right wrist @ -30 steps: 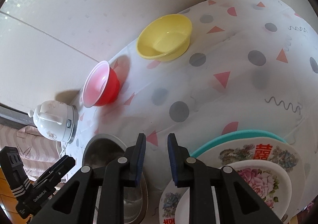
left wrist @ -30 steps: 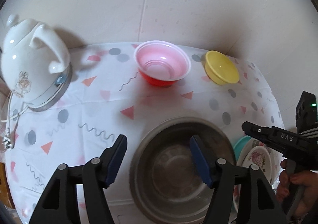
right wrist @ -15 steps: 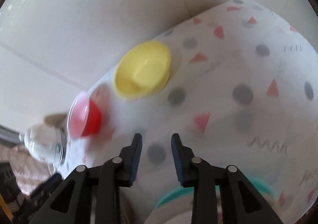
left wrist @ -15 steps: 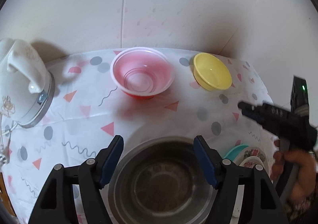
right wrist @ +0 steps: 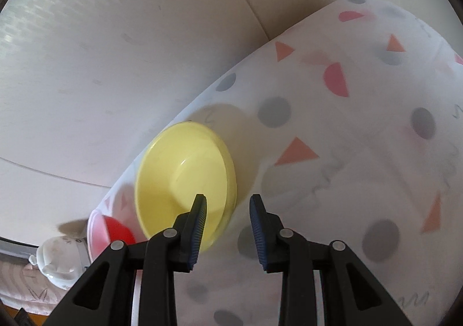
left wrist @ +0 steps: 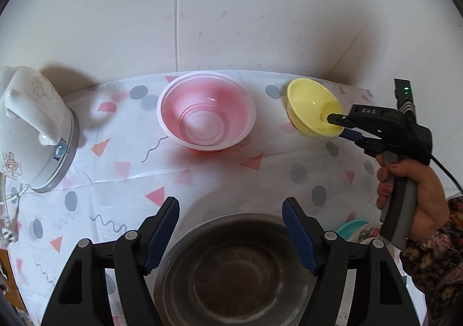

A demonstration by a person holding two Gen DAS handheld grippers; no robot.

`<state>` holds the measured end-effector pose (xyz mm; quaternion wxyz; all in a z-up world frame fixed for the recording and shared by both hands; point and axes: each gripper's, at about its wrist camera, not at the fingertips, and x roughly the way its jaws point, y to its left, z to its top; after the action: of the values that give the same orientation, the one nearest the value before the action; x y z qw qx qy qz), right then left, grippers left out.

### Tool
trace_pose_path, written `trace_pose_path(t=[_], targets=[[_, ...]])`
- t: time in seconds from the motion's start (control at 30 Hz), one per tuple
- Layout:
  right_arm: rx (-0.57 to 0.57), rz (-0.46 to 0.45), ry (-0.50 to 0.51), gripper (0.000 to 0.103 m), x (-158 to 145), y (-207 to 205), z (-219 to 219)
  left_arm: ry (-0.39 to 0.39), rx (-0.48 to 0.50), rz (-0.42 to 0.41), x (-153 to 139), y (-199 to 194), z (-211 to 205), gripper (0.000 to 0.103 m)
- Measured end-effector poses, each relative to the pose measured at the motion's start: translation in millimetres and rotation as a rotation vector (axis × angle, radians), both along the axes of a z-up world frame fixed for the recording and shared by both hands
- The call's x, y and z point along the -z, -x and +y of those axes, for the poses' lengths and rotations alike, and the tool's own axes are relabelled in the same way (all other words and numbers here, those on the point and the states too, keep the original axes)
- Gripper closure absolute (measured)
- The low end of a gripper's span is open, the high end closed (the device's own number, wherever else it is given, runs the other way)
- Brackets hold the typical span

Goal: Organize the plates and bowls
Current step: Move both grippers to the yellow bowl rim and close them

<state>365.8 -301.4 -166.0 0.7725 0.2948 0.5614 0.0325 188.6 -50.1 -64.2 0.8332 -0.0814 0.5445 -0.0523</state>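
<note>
Bowls sit mouth-up on my desk (left wrist: 202, 181), which wears a white plastic cloth printed with grey dots and coral triangles. Taking the small round yellow plastic bowl (right wrist: 185, 178) as landmark: it stands at the desk's far edge close to the wall, upright, a round thing with no long axis to speak of. To its left, apart from it, is the translucent pink plastic bowl with a red base (left wrist: 207, 116), also mouth-up. Farther left again, the white ceramic kettle on a metal base (left wrist: 31, 135) is cut off by the picture's edge. Nearer me than the yellow bowl, the round grey metal basin (left wrist: 234, 271) is partly covered by my left gripper (left wrist: 230, 232), whose blue pads stand wide apart over its far rim, grasping nothing. My right gripper (right wrist: 228, 224) has just been opening; one pad hangs over the yellow bowl's inside, the other outside its near rim, so the rim lies between them. I cannot tell whether either pad touches it. Right of the basin, a teal plate and flowered plates (left wrist: 363, 232) show only as slivers behind my right hand (left wrist: 416, 195).
</note>
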Motion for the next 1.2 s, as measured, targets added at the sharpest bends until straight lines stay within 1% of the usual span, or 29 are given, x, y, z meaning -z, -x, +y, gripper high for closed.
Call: trace_pose_path(t=[0.07,0.13,0.2,0.27,0.47,0.57,0.7,0.93,1.0,1.13,1.2], targets=[[-0.011,0.007,0.006,0.073,5.4,-3.3,1.4,-0.001,-0.005,0.006,1.0,-1.9,-0.4,0.029],[-0.034,-0.008,0.024,0.081,6.3,-2.7,4.4,-0.001,-0.006,0.008,1.7,-4.4,-1.7,0.029],[-0.075,-0.022,0.037,0.085,6.1,-2.4,9.2,-0.002,-0.003,0.011,3.1,-7.0,-3.7,0.029],[-0.09,-0.021,0.054,0.085,6.5,0.2,10.9,0.007,0.002,0.016,4.4,-11.5,-7.6,0.029],[-0.088,-0.01,0.028,0.086,8.9,23.7,4.2,0.024,0.031,0.016,7.0,-27.1,-28.4,0.029],[-0.109,-0.008,0.021,0.087,7.6,37.9,1.8,0.043,0.056,0.022,10.0,-37.9,-42.2,0.029],[-0.143,0.003,0.037,0.087,7.6,59.5,-3.5,0.049,0.075,0.043,16.2,-51.0,-58.5,0.029],[-0.136,0.004,-0.006,0.087,15.7,84.1,-5.9,0.019,0.13,0.089,35.3,-72.5,-92.7,0.029],[-0.13,0.002,-0.015,0.087,15.4,83.2,-9.7,0.006,0.135,0.101,41.5,-79.0,-99.2,0.029],[-0.126,0.001,-0.02,0.087,13.4,80.0,-12.9,0.021,0.135,0.124,51.0,-87.8,-105.4,0.032],[-0.13,-0.001,-0.02,0.087,12.5,80.5,-16.7,0.019,0.145,0.116,52.5,-90.7,-110.8,0.041]])
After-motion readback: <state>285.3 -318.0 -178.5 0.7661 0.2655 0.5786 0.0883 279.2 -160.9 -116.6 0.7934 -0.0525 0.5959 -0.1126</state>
